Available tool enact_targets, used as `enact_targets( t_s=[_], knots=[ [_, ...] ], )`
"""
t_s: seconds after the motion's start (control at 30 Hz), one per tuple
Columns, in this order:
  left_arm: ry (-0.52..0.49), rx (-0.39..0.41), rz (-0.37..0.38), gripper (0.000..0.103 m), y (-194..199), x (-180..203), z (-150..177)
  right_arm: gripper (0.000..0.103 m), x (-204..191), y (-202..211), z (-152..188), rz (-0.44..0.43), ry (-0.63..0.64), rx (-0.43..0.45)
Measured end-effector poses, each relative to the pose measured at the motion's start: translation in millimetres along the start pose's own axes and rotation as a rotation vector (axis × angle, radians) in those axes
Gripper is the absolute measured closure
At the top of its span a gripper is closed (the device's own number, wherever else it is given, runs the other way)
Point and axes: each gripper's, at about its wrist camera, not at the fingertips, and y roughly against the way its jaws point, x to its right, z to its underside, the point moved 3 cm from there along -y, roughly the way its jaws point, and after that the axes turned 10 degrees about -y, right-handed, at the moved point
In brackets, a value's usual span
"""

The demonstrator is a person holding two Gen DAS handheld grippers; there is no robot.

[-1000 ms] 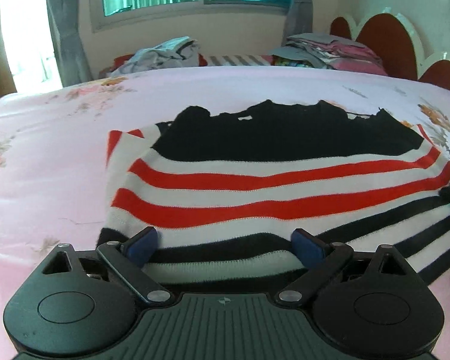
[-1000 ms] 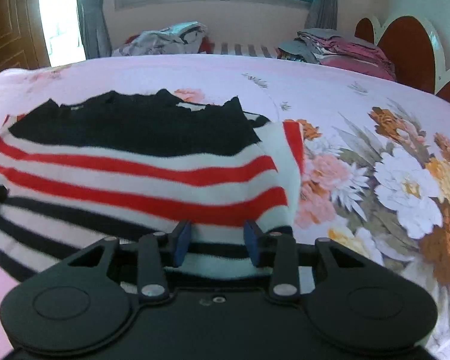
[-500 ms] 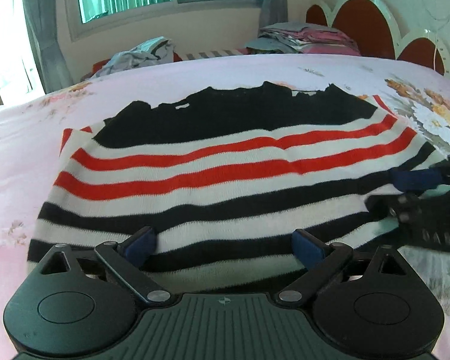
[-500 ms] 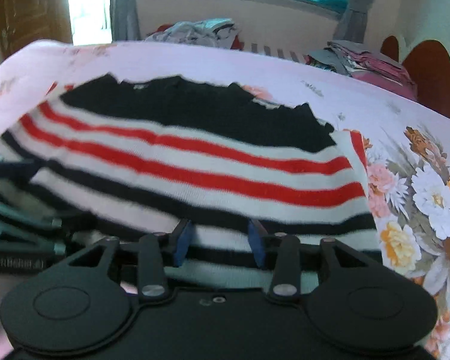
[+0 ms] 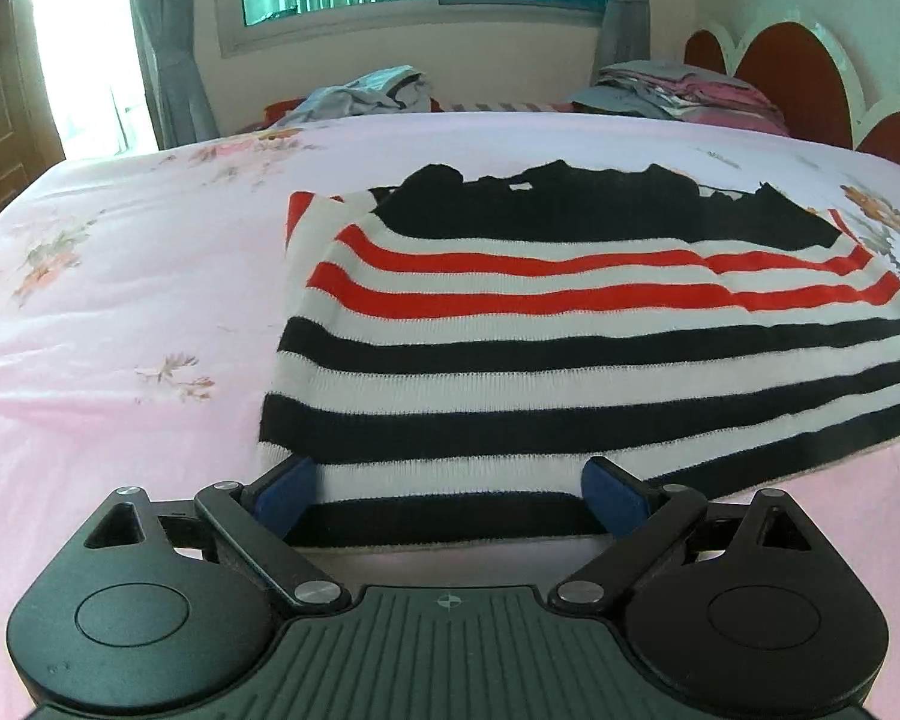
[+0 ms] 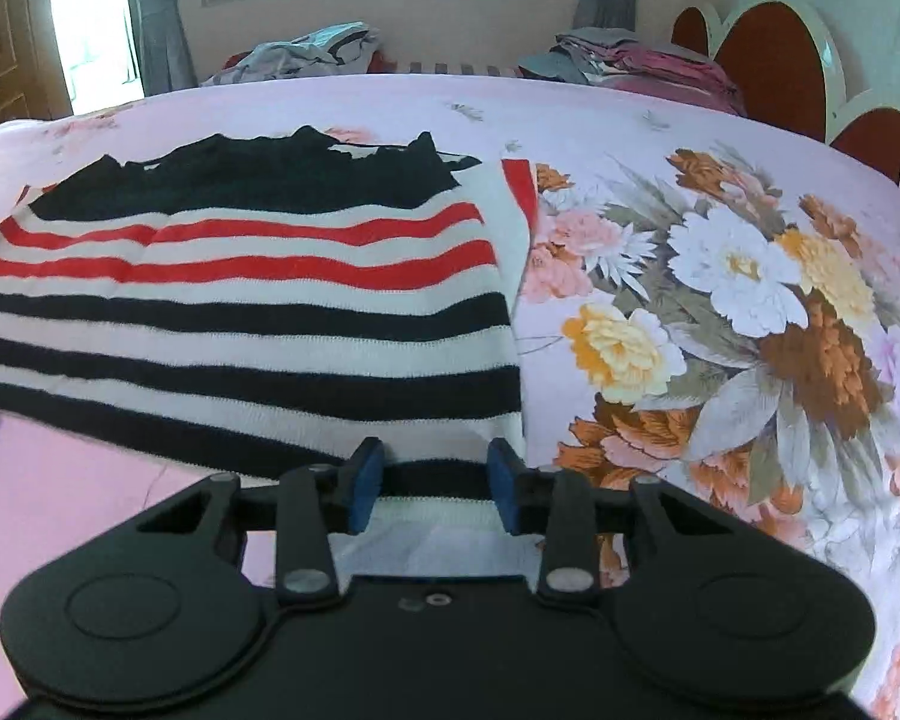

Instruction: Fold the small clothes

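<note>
A knitted sweater (image 5: 570, 360) with black, white and red stripes lies flat on the pink floral bedsheet (image 5: 120, 300). My left gripper (image 5: 450, 495) stands wide open at the sweater's near left corner, with the black hem band lying between its blue pads (image 5: 288, 495). My right gripper (image 6: 435, 480) is at the near right corner of the same sweater (image 6: 240, 330). Its jaws are closing, with the hem between the blue pads (image 6: 366, 480), which stand apart and do not pinch it.
A loose heap of clothes (image 5: 360, 96) and a folded stack (image 5: 690, 90) lie beyond the far edge of the bed. A red and white headboard (image 5: 810, 84) rises at the right. Large printed flowers (image 6: 720, 312) cover the sheet right of the sweater.
Both grippers swung inward over the sweater, then moved apart and back to its near corners. The hem now lies between each pair of pads. The right gripper has left the left wrist view.
</note>
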Motion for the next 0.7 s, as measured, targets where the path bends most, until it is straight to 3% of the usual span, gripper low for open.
enact_targets(
  t_s=[0.1, 0.27, 0.37, 0.63, 0.7],
  knots=[
    [-0.014, 0.035, -0.044, 0.008, 10, -1, -7, 0.063, 6, 9, -10, 0.014, -0.056, 0.081],
    [0.108, -0.024, 0.013, 0.008, -6, -25, 2, 0.07, 18, -12, -14, -0.054, -0.112, -0.024],
    [0.196, -0.026, 0.051, 0.008, -12, -36, 13, 0.077, 21, -13, -8, -0.058, -0.104, -0.032],
    [0.167, -0.05, 0.025, 0.008, -15, -30, 12, 0.08, 17, 0, 3, 0.021, -0.071, -0.006],
    [0.169, -0.058, 0.02, 0.008, -12, -30, 11, 0.074, 15, 17, -2, 0.039, -0.087, 0.08]
  ],
)
